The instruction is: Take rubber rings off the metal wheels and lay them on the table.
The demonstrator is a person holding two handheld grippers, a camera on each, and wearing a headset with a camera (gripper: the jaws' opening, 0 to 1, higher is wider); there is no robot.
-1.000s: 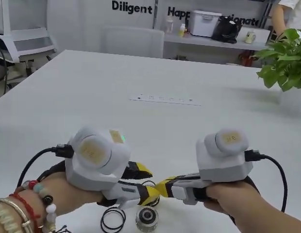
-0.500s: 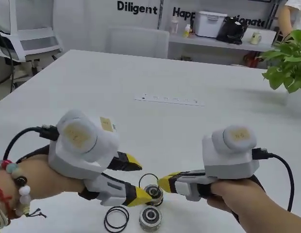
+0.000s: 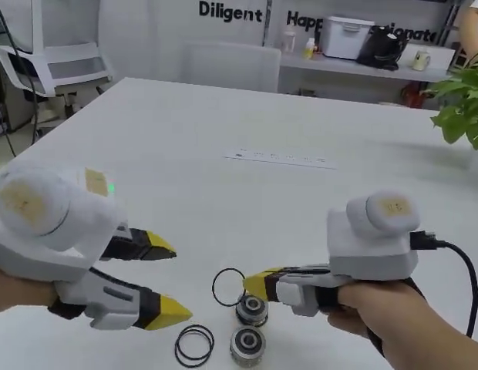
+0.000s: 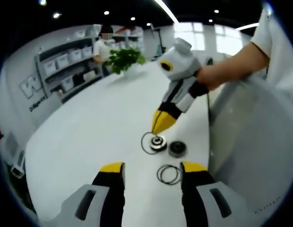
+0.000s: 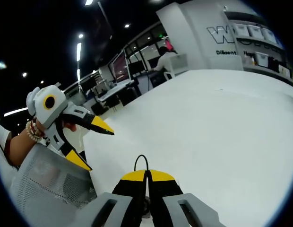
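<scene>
Jaws of the right hand-held gripper are pressed together on a thin black rubber ring. In the right gripper view the ring loops up out of the shut yellow tips. The ring hangs off the tip on the side away from the person's right hand, pointing toward the left hand-held gripper. Its lower edge meets the farther metal wheel, which stands on the white tabletop just under the tip. Whether the ring is wholly free of that wheel cannot be told; in the left gripper view it seems to lie loosely round it.

A second wheel stands just beside the first, on the person's side. Two loose rings lie overlapping flat on the tabletop just left of it.

The left hand-held gripper has its jaws wide apart, holds nothing, and hovers well to the left of the wheels. The right one is plainly the nearer and the one doing the work. Its long axis runs across the tabletop from right to left. The likely next move is therefore to draw the ring leftward, clear of the wheel, and set it down near the loose pair.
</scene>
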